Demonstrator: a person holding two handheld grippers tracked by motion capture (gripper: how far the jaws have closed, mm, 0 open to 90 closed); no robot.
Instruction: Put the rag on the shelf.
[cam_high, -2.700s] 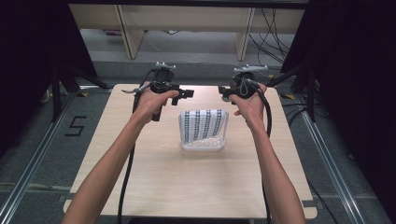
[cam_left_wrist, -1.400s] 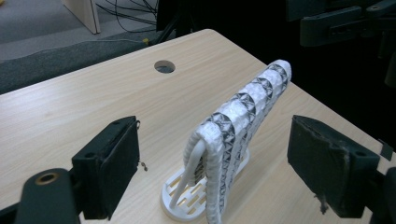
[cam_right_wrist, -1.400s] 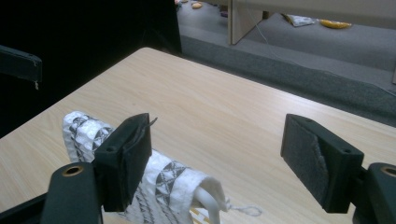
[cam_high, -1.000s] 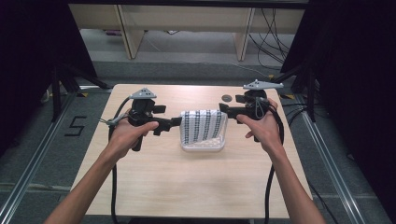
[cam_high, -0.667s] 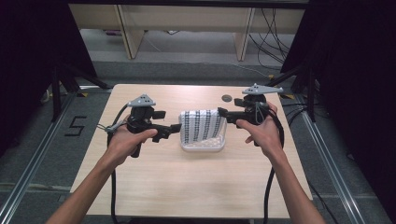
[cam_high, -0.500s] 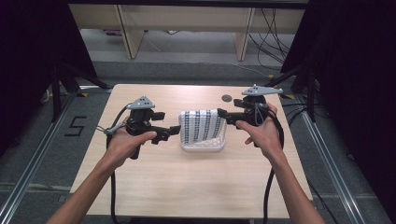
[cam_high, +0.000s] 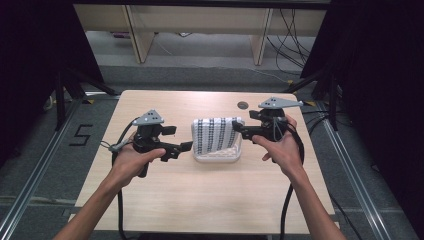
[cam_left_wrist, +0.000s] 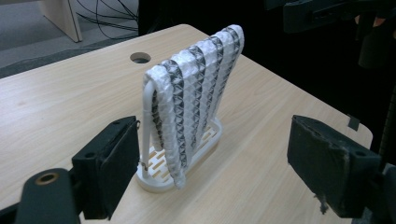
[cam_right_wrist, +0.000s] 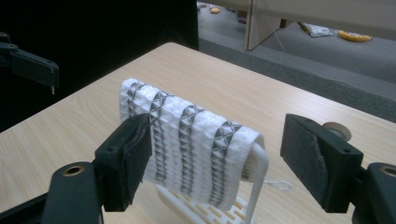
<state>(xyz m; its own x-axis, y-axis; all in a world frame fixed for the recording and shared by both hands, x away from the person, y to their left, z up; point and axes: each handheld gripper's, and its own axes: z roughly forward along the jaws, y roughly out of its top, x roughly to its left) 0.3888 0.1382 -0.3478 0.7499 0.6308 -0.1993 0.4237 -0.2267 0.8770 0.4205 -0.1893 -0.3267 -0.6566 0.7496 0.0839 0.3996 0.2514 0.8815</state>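
Cloth (cam_high: 216, 136) hangs over the white rack (cam_high: 218, 156) mid-tabletop (cam_high: 200, 200), not yet grasped. Left hand-held gripper (cam_high: 186, 148) and right hand-held gripper (cam_high: 236, 128) flank it, jaws apart, nothing held; grab and removal likely left.

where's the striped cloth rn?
High view: the striped cloth hangs over the white rack at table centre, between the left tongs and right tongs.
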